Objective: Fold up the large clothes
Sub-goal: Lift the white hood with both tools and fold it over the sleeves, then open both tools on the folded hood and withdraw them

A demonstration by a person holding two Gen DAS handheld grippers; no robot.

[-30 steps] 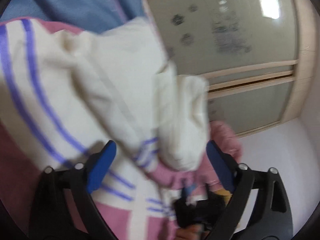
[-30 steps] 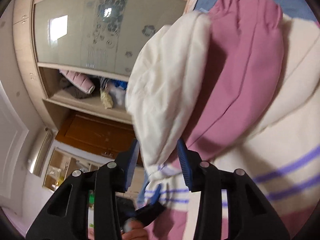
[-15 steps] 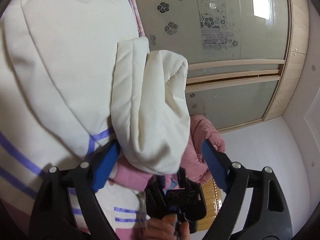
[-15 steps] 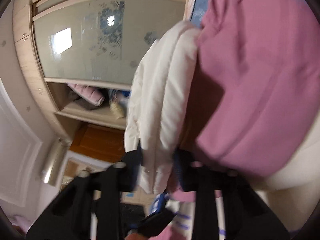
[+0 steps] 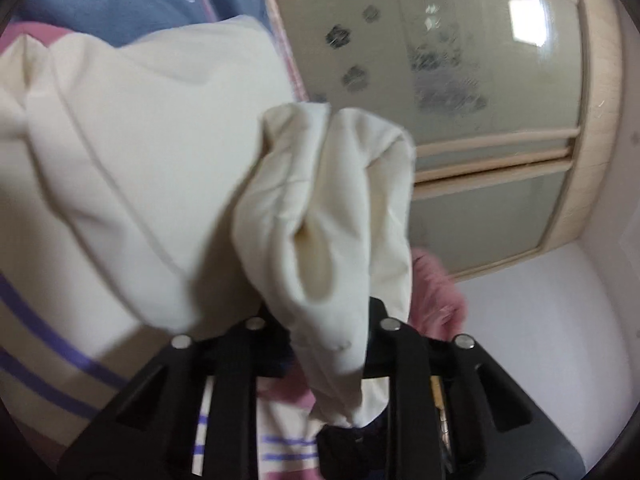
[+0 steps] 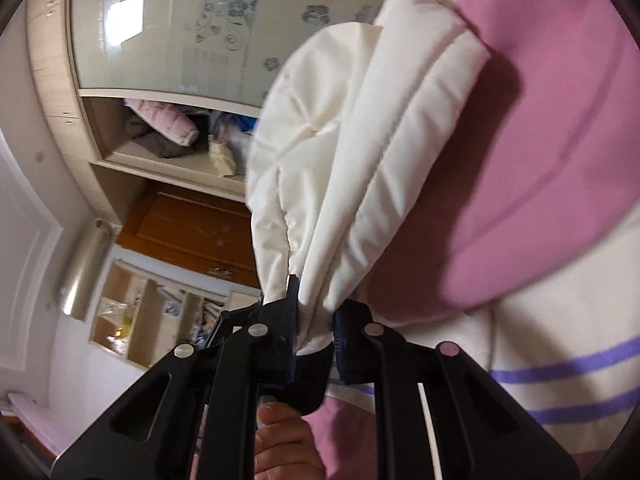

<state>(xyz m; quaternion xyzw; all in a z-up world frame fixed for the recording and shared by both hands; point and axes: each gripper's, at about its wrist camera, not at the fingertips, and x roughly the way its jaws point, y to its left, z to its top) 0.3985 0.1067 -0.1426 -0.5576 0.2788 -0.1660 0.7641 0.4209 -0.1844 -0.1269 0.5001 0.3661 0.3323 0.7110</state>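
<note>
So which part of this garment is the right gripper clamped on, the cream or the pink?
The cream padded fold; the right gripper pinches it, the pink panel beside it hangs free.

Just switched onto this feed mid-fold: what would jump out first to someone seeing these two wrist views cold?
Cream fabric fills both views: the left gripper is shut on a bunched cream fold at centre, and the right gripper pinches a cream quilted edge the same way; both jaws have just been closing. A pink panel fills the right view's right side, with a frosted flowered wardrobe door behind.
</note>
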